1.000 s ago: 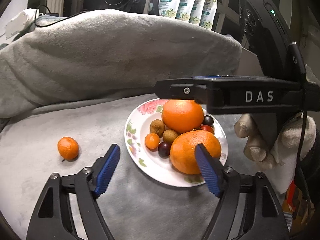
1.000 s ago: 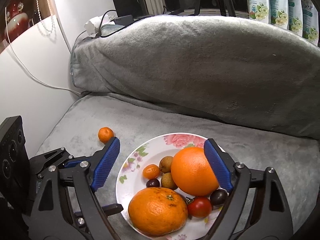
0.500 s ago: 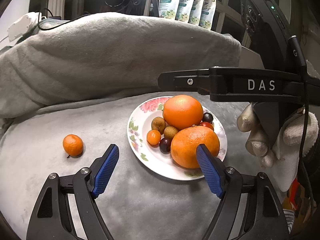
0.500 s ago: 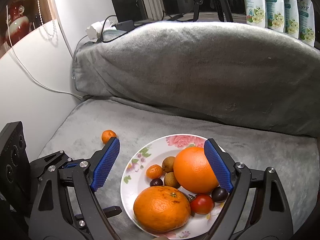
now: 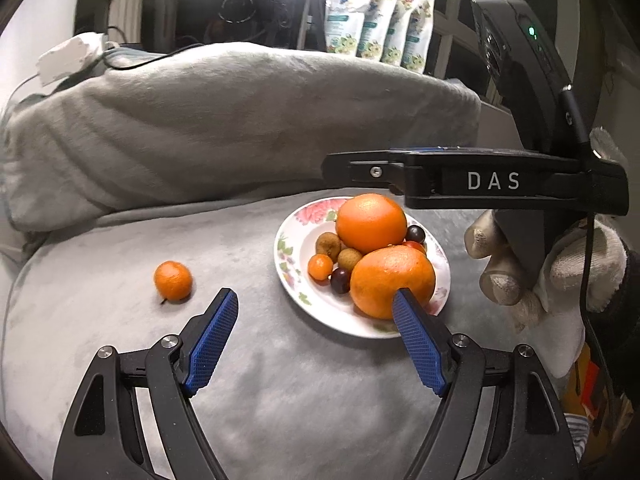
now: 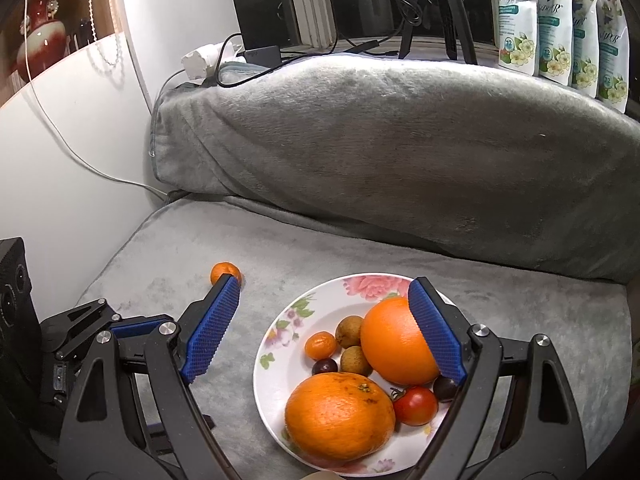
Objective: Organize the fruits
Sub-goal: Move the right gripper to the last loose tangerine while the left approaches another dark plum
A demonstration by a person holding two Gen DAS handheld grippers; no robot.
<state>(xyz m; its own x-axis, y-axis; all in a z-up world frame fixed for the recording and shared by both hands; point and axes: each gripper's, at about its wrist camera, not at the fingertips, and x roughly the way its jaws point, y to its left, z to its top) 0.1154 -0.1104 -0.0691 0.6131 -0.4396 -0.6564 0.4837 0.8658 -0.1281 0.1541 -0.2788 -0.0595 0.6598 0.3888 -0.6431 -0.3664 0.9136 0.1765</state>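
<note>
A floral white plate [image 5: 294, 280] [image 6: 276, 344] sits on the grey cushion. It holds two big oranges [image 5: 370, 222] [image 6: 340, 416], a small mandarin [image 6: 320, 345], brown longans [image 6: 350, 330], dark grapes [image 6: 325, 366] and a cherry tomato [image 6: 415, 405]. A loose mandarin [image 5: 173, 281] [image 6: 225, 271] lies on the cushion left of the plate. My left gripper [image 5: 314, 304] is open and empty, hovering between the loose mandarin and the plate. My right gripper [image 6: 324, 292] is open and empty above the plate's left part.
A big grey cushion [image 6: 400, 152] rises behind the seat. A white wall [image 6: 52, 152] bounds the left side. Cables and a power strip [image 6: 200, 60] lie on the sill, with several pouches [image 6: 560, 20] at the right. The right gripper's body [image 5: 480, 180] hangs over the plate.
Both grippers have pulled back and up from the plate. The left view has shifted so the loose mandarin sits closer to centre. No fruit has moved.
</note>
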